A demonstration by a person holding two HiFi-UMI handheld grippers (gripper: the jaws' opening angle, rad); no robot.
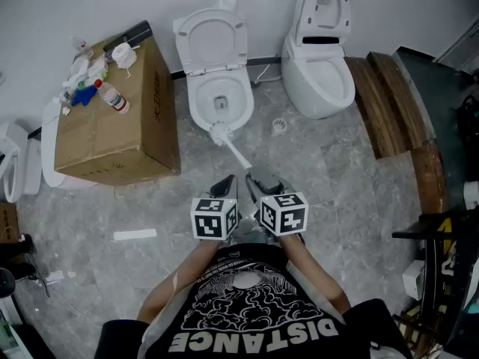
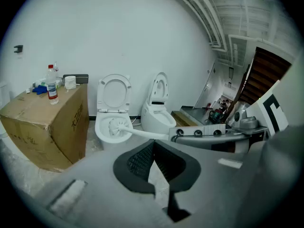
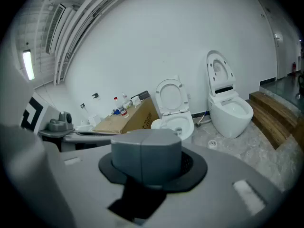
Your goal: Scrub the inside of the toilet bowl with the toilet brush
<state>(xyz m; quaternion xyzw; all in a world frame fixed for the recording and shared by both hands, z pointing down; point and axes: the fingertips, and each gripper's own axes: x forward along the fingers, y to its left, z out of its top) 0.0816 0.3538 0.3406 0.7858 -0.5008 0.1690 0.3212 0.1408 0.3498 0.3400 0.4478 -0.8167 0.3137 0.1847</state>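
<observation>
The toilet brush [image 1: 233, 149] was held by the far end of its handle in the right gripper [image 1: 260, 179], whose jaws were pressed together on it. Its bristle head was seen at the front rim of the toilet bowl [image 1: 196, 105], not yet down inside. The left gripper [image 1: 224, 185] was carried just beside the right one, its jaw tips closed on each other with nothing between them.

For the scrub to be done well, the head would probably have to be lifted over the rim and tipped down, so that the bristles could be pressed against the inner wall and swept round under the lip. As the brush was gripped far from its head, a firm clamp and slow strokes would likely be wanted, lest the handle twist in the jaws.

The seat [image 1: 212, 40] was stood up at the back, so the bowl was open from the front. A cardboard box [image 1: 112, 140] was set close on the bowl's left and a second toilet [image 1: 322, 73] stood to its right, with a floor drain [image 1: 278, 126] between the two toilets. Open floor was left in front, so long strokes were judged best drawn towards the person rather than swung sideways at the box
</observation>
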